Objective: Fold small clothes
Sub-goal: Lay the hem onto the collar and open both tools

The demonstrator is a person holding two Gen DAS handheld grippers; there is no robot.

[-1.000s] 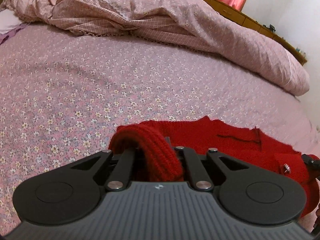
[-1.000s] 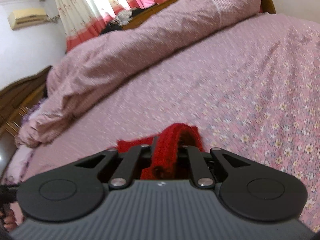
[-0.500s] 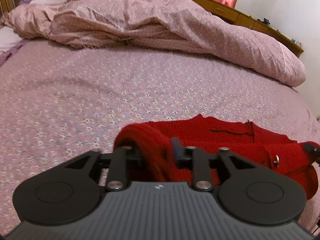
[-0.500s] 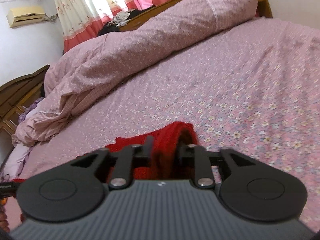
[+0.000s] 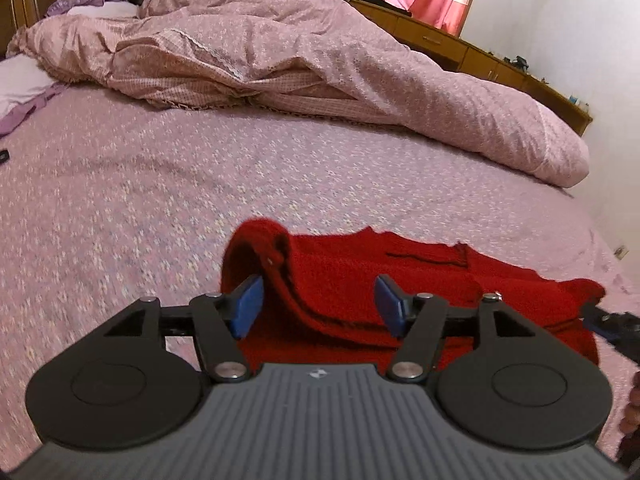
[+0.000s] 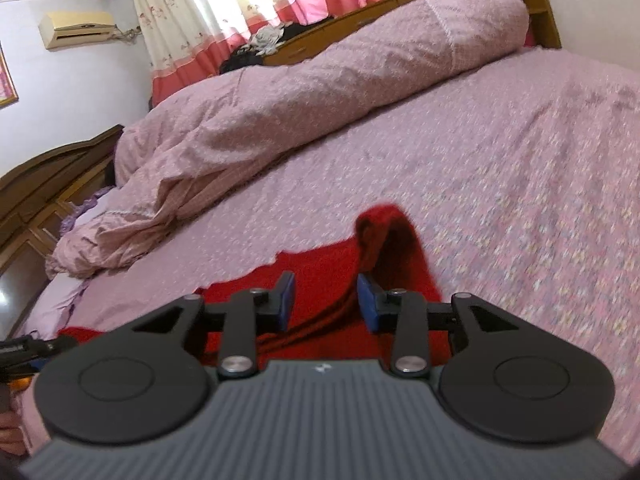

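A small red knitted garment (image 5: 380, 276) lies on the pink flowered bed sheet (image 5: 120, 200). My left gripper (image 5: 318, 304) is open, its blue pads (image 5: 248, 304) apart over the garment's left end, where a ribbed cuff (image 5: 256, 240) stands up in a loop. In the right wrist view the same garment (image 6: 320, 272) lies below my right gripper (image 6: 326, 300), which is open too. A raised red fold (image 6: 384, 232) stands just beyond its right pad (image 6: 366, 300). The garment rests loose between both pairs of fingers.
A bunched pink quilt (image 5: 320, 60) runs along the far side of the bed, also seen in the right wrist view (image 6: 320, 100). Wooden cabinets (image 5: 480, 56) and red-and-white curtains (image 6: 240, 12) stand behind it. The other gripper's tip shows at the right edge (image 5: 612, 328).
Both grippers have opened and let go of the red garment's ends. The garment has dropped onto the sheet, and both grippers have drawn back a little.
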